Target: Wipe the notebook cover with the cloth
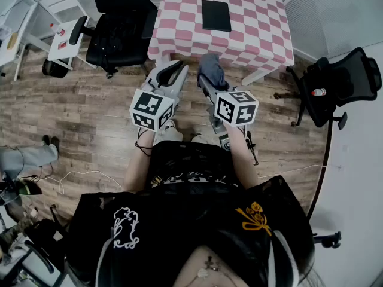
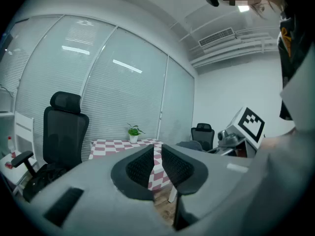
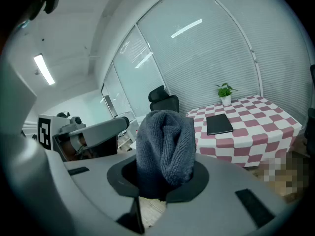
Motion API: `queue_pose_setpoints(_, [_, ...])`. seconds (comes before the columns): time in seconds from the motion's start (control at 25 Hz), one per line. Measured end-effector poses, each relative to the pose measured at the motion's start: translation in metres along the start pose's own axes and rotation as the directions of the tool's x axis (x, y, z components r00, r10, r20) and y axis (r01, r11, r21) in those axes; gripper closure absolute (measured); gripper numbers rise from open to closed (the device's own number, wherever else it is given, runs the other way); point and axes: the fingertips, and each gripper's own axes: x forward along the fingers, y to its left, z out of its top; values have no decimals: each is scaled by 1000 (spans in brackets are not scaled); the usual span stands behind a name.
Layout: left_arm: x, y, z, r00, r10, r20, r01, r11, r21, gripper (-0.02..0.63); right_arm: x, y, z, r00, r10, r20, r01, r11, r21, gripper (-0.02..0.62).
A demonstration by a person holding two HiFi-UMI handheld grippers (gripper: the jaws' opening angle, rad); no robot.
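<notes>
The left gripper had its jaws almost together, with nothing in them. The right gripper squeezed the cloth. The notebook lay on the table ahead, long side pointing away, nearer the right gripper.

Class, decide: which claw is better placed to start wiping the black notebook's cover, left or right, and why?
Right. The right claw grips the grey fluffy cloth, and the black rectangular notebook lies ahead on the pink-checked table. The left claw holds nothing.
</notes>
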Motion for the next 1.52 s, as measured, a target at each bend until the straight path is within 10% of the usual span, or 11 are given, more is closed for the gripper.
queue_pose_setpoints(1.52, [16,61,-31,990,-97,-105,96,995,-19,546,55,-7,-1,996,-85,-17,85,995,53,523])
